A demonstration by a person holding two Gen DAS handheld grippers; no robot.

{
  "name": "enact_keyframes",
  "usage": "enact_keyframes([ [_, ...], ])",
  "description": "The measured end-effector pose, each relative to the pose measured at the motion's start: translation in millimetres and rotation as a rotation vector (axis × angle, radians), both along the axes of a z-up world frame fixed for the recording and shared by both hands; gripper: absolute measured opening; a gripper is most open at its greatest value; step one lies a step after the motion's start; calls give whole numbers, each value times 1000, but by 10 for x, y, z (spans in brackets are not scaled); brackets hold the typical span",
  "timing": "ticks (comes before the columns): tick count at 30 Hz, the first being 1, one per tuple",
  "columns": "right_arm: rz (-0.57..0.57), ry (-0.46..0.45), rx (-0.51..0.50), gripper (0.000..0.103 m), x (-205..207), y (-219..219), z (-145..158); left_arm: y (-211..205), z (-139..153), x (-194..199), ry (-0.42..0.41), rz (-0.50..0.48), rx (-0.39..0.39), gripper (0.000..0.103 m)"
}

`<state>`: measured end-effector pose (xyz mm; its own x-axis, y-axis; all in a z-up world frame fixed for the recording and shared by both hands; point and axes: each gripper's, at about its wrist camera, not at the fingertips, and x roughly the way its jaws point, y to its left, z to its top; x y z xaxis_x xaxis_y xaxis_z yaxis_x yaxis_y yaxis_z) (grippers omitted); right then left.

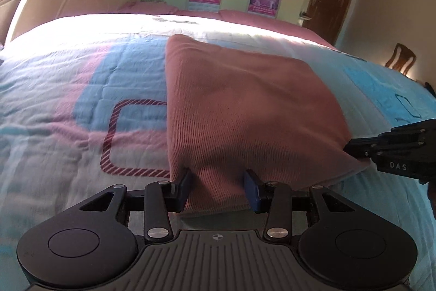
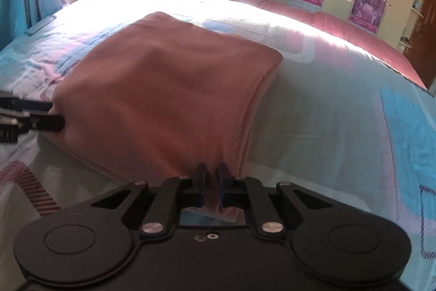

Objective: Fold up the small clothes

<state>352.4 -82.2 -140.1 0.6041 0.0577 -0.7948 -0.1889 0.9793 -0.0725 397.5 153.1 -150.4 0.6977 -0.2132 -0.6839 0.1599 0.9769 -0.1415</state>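
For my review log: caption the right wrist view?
Right gripper pinches folded brown garment's near corner on the bed.

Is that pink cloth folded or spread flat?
Folded: the pink cloth shows stacked layers along its right edge on the bedspread.

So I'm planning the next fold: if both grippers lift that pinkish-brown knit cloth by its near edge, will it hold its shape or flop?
Probably flop: the cloth drapes softly over the bedspread and bunches where the right gripper pinches it. Its ribbed knit looks grippy, unlikely to slip. The left gripper stands open around the edge.
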Motion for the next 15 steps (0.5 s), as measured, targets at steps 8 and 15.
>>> enact_keyframes([
  [8, -26, -49, 59, 15, -252, -30, 245, -86, 154, -252, -30, 32, 24, 43],
  [15, -58, -78, 92, 32, -706, -96, 400, -183, 344, -650, -68, 47, 37, 44],
])
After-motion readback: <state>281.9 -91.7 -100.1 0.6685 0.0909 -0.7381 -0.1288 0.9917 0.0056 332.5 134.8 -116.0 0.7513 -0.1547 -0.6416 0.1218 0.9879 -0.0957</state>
